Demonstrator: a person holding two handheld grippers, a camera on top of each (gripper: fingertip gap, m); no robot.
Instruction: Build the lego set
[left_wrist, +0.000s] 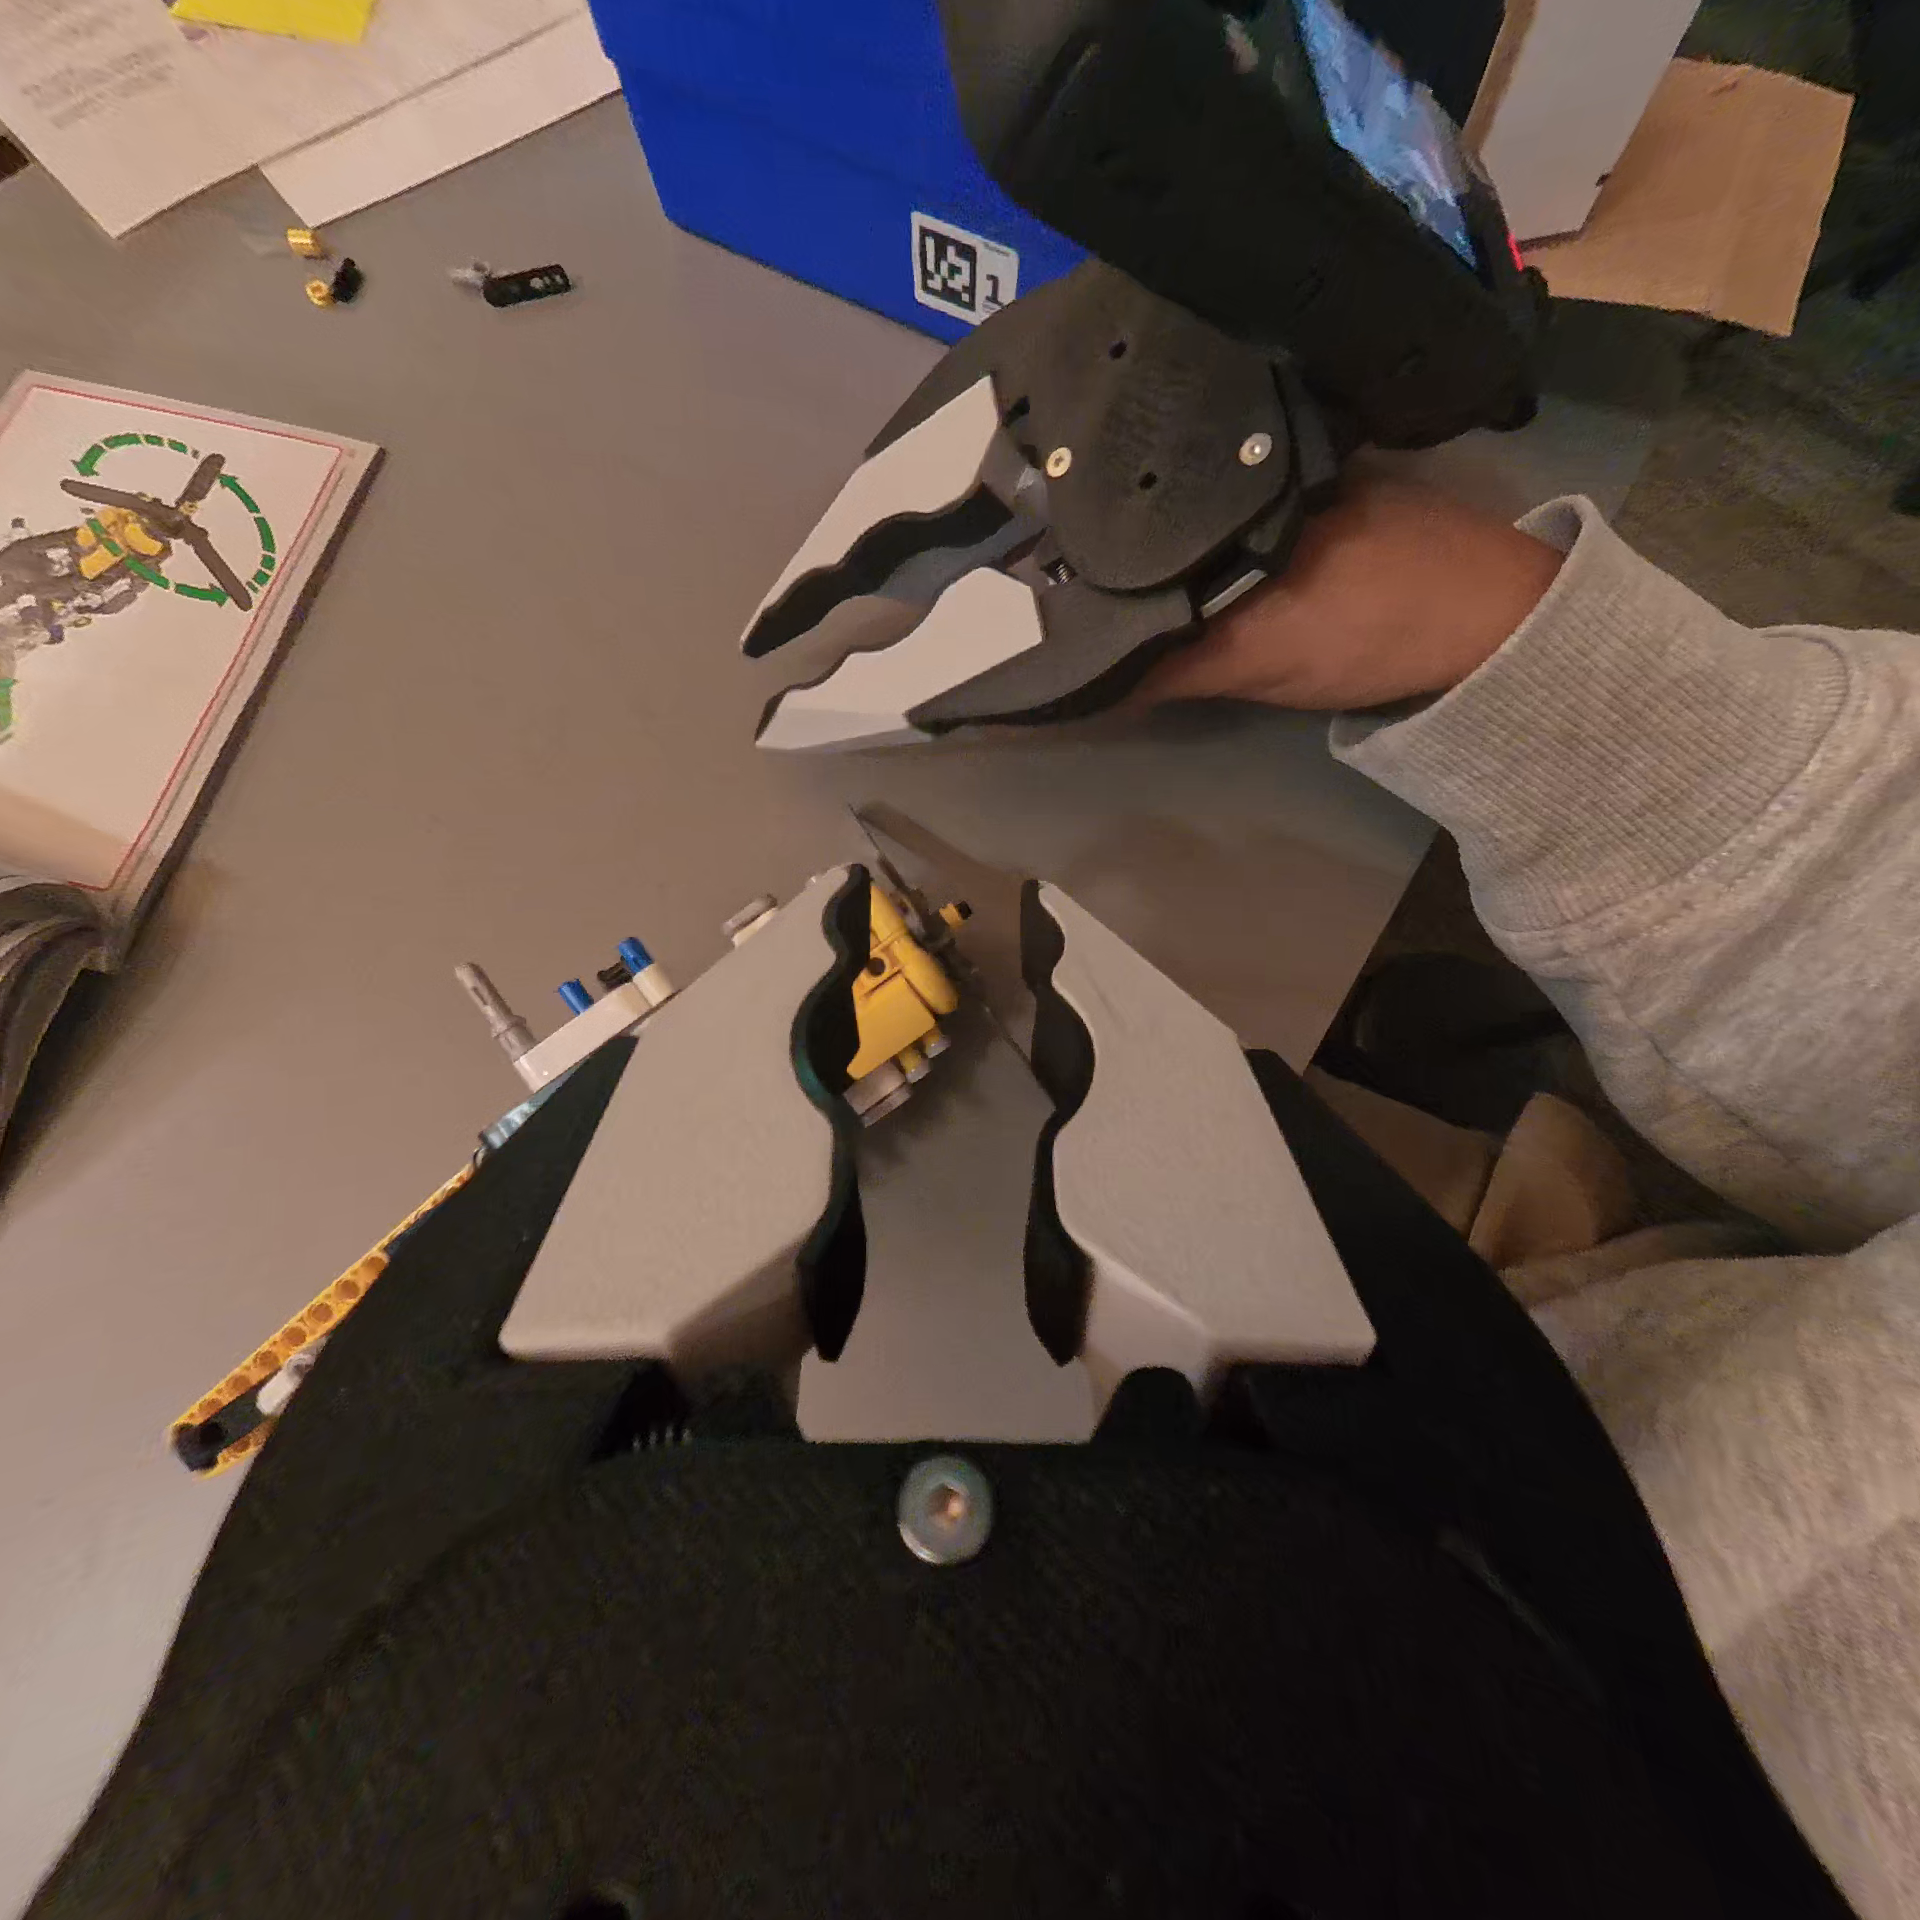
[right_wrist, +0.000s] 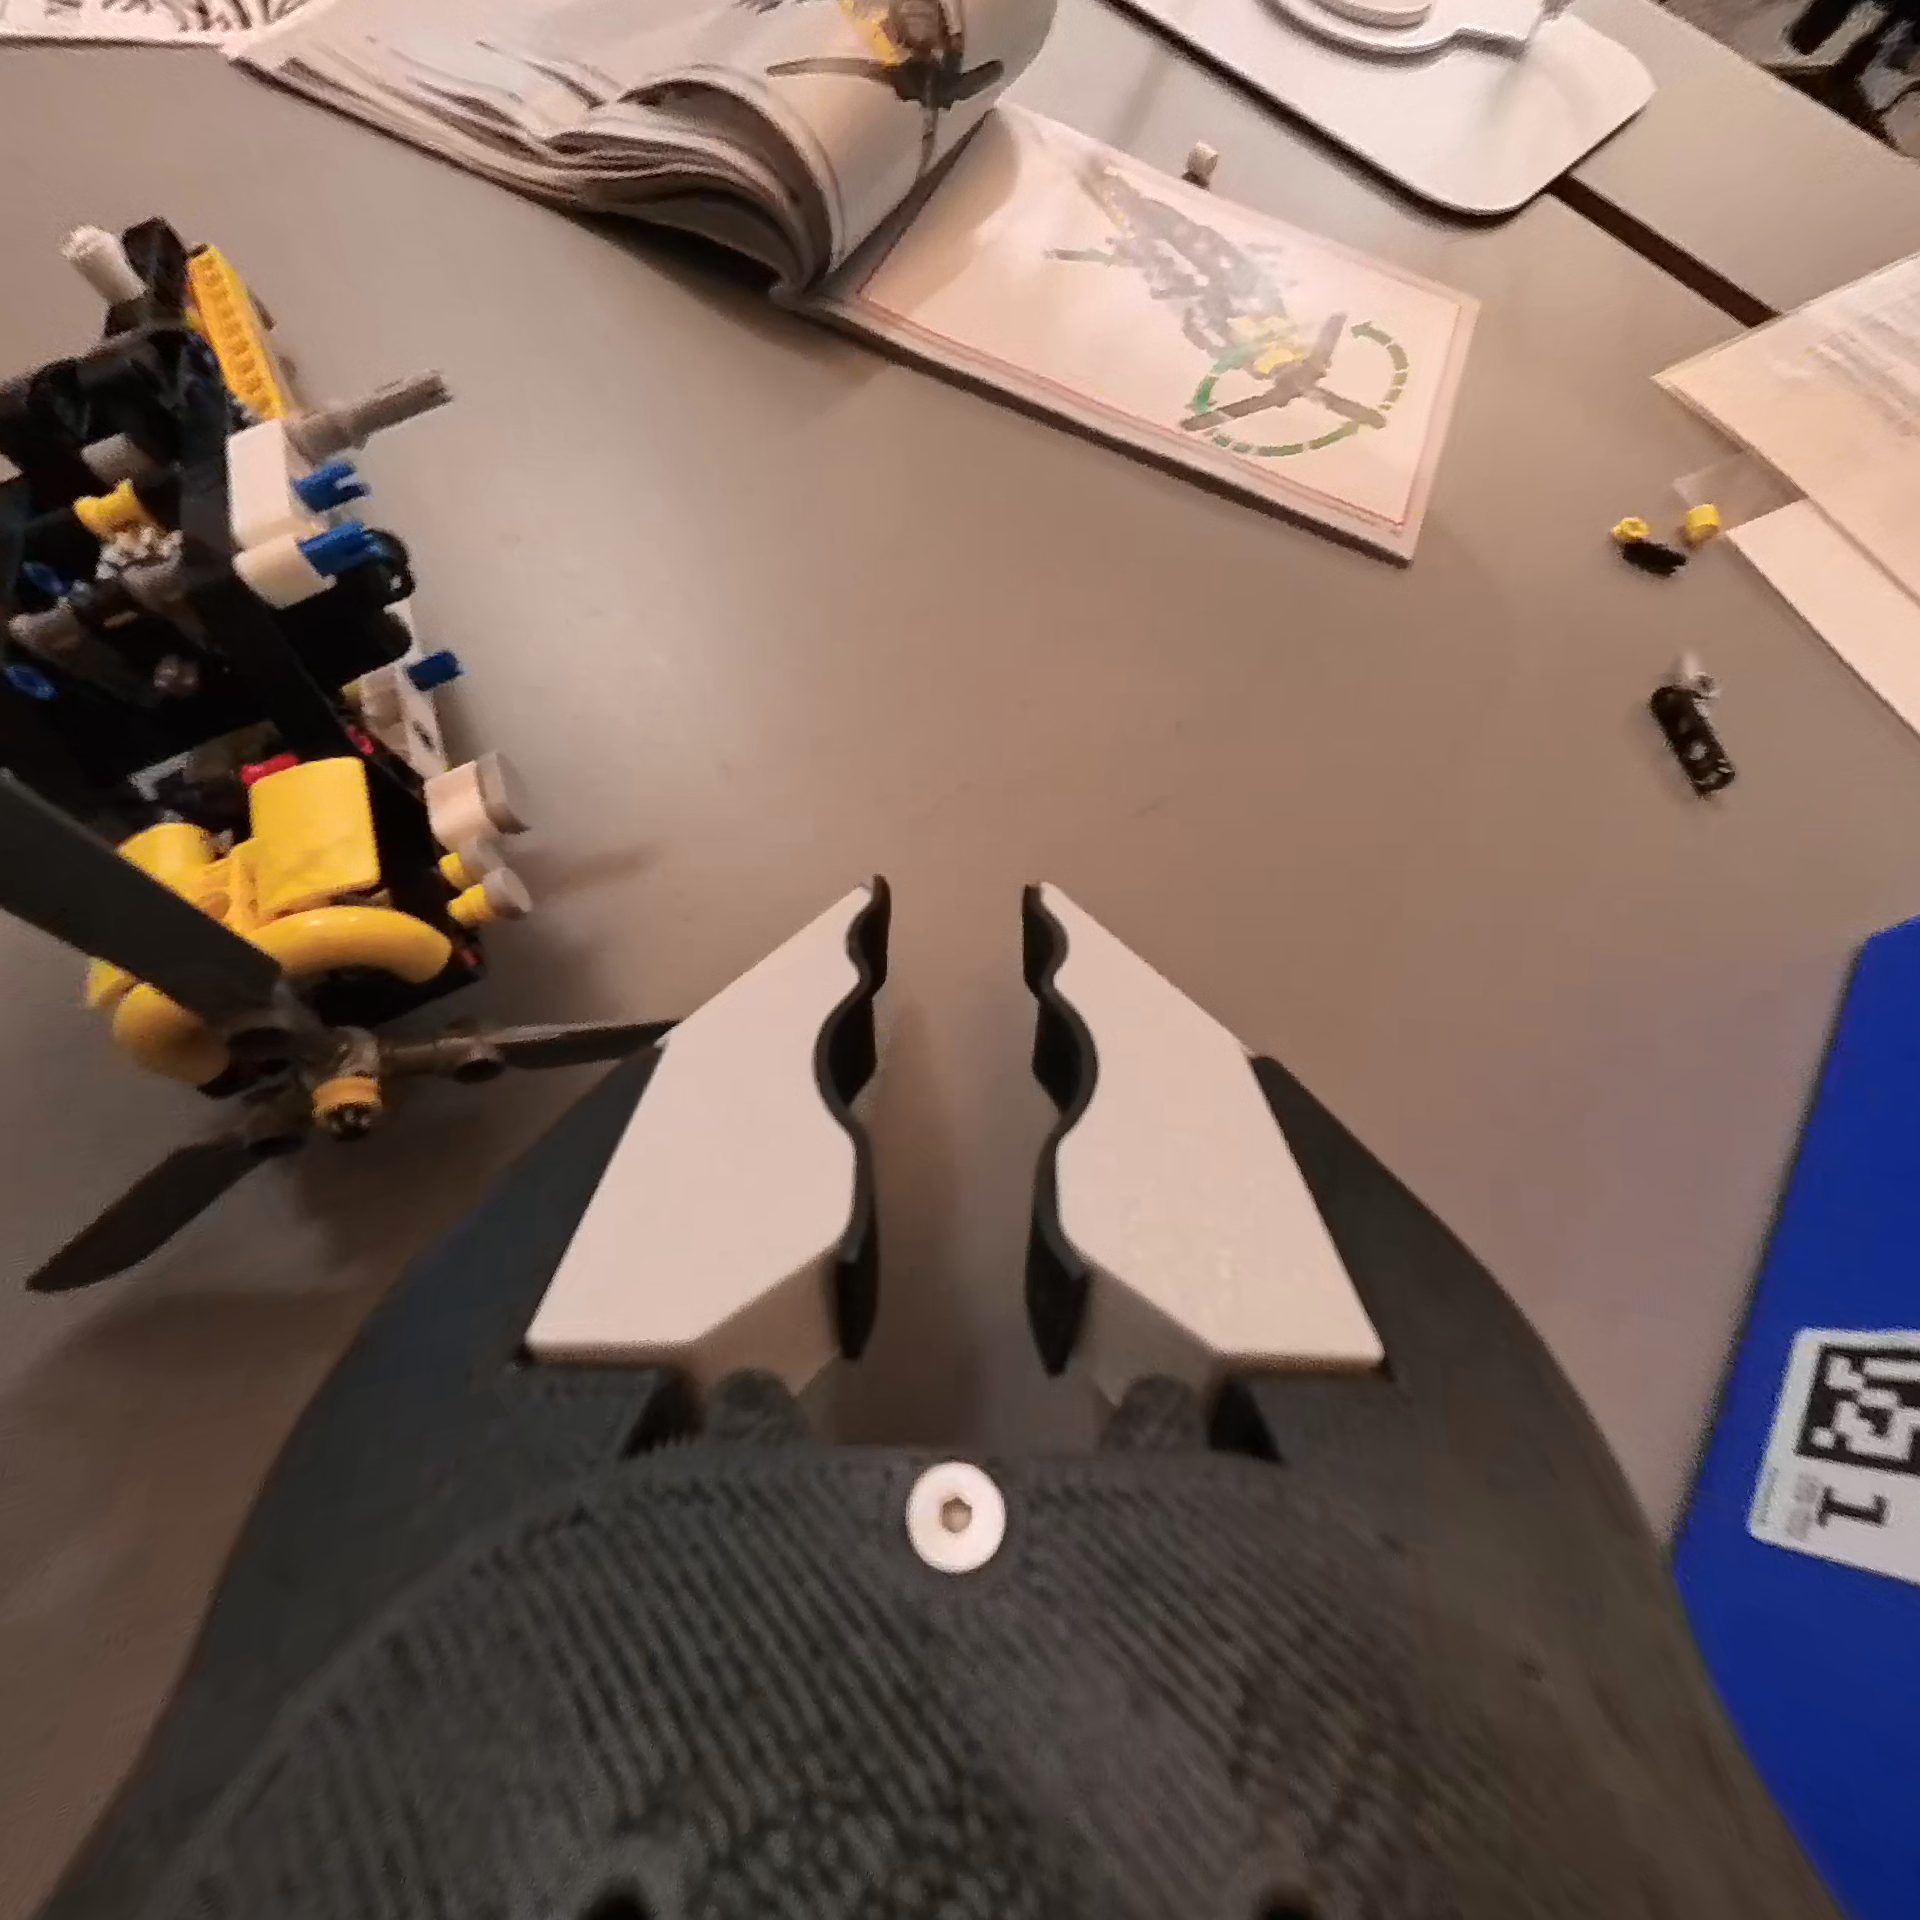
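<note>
The partly built Lego model (right_wrist: 281, 831), black, yellow and white with a dark propeller (right_wrist: 208, 1174), lies on the grey table at the left of the right wrist view. In the left wrist view its yellow part (left_wrist: 899, 987) shows between and under my left gripper's (left_wrist: 948, 881) open fingers; whether they touch it I cannot tell. A yellow beam (left_wrist: 312, 1320) sticks out at the lower left. My right gripper (right_wrist: 956, 888) is open and empty over bare table. It also shows in the left wrist view (left_wrist: 758, 686), held by a hand, jaws slightly apart, beyond the model.
An open instruction booklet (right_wrist: 1195, 343) lies at the far side (left_wrist: 156, 623). Small loose black and yellow parts (right_wrist: 1691, 738) (left_wrist: 525, 283) lie beyond it. A blue box (right_wrist: 1818, 1247) (left_wrist: 810, 156) stands near the right gripper. Papers (left_wrist: 208, 104) lie at the back. The table edge (left_wrist: 1351, 935) is close by. One gripper's finger ends stand about 12 centimetres off the other's.
</note>
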